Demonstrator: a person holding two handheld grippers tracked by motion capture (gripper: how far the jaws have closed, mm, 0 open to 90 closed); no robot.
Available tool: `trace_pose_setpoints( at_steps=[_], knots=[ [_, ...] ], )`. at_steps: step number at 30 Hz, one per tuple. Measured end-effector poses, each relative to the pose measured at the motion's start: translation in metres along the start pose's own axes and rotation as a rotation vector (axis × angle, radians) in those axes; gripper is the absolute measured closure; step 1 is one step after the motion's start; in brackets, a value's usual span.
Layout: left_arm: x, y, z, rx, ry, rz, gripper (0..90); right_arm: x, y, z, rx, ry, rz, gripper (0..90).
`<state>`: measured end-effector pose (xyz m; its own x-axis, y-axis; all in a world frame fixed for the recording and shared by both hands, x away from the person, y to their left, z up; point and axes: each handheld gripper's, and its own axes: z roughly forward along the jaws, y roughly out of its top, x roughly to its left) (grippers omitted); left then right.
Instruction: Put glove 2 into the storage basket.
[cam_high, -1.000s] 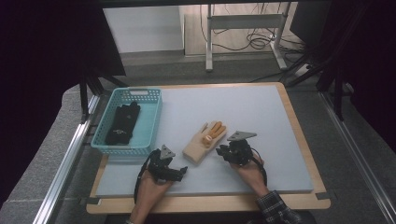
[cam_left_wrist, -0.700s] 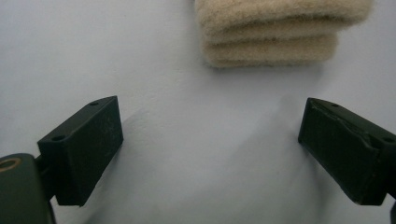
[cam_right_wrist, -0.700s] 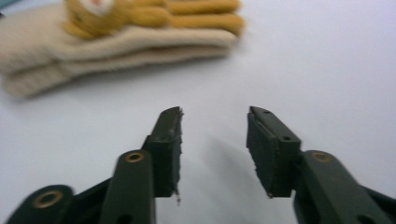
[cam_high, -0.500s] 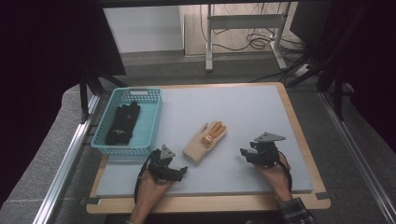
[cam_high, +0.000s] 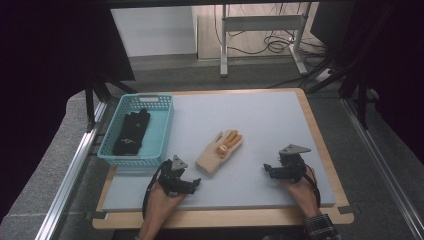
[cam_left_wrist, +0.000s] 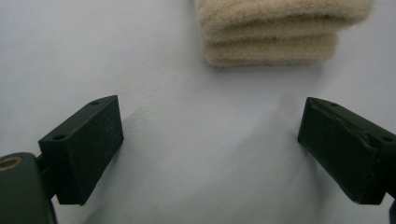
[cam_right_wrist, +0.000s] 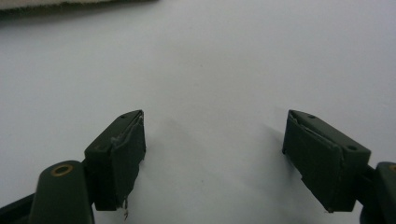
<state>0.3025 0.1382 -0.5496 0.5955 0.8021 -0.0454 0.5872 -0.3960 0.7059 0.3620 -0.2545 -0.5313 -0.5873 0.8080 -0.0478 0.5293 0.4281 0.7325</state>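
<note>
Right tongs (cam_high: 270, 170) apart, nothing between the jaws; they have just been opening, and bare worktop (cam_right_wrist: 224, 60) shows in the gap through the right gripper view. Left tongs (cam_high: 194, 183) also apart and empty, jaws low over the grey mat, the cuff of the beige glove (cam_left_wrist: 275, 32) just ahead of them in the left gripper view. From above, the beige glove (cam_high: 220, 151) lies flat on the worktop (cam_high: 260, 120), orange-tipped fingers pointing away from the person, cuff toward the left tongs. It sits between the two tongs: near the left pair, just beyond and to their right; well apart from the right pair, off to their left. Beyond the left tongs and to their left stands a turquoise basket (cam_high: 165, 127) with a black glove (cam_high: 131, 132) already lying inside. Judgement: the job looks like gathering gloves into the basket. One is in, the beige one is out on the mat and gripped by neither pair. Left to do, as it seems: take hold of the beige glove, carry it across, drop it in the basket beside the black one.
</note>
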Motion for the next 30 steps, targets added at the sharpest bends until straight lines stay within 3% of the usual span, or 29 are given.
trace_pose_setpoints(
  at_steps=[10, 12, 14, 20, 25, 30],
  knots=[
    [0.0, 0.001, 0.0, 0.004, 0.0, -0.007, 7.1, 0.0, 0.0, 0.0, -0.001, -0.007, 0.002, 19.4],
    [0.0, 0.006, -0.001, 0.036, 0.0, 0.0, 7.8, 0.0, 0.0, 0.0, -0.001, -0.006, 0.003, 19.4],
    [0.0, 0.008, -0.001, 0.037, -0.006, 0.002, 9.6, 0.0, 0.0, 0.0, -0.001, -0.006, 0.003, 19.4],
    [-0.003, 0.03, -0.006, 0.016, -0.041, 0.013, 7.9, 0.0, 0.0, 0.0, -0.001, -0.005, 0.002, 19.4],
    [-0.01, 0.062, -0.006, 0.03, -0.049, 0.045, 5.3, 0.0, 0.0, 0.0, -0.001, -0.004, 0.004, 19.3],
    [-0.012, 0.082, 0.001, 0.039, -0.061, 0.042, 4.5, 0.0, 0.0, 0.0, -0.001, -0.004, 0.004, 19.3]
  ],
)
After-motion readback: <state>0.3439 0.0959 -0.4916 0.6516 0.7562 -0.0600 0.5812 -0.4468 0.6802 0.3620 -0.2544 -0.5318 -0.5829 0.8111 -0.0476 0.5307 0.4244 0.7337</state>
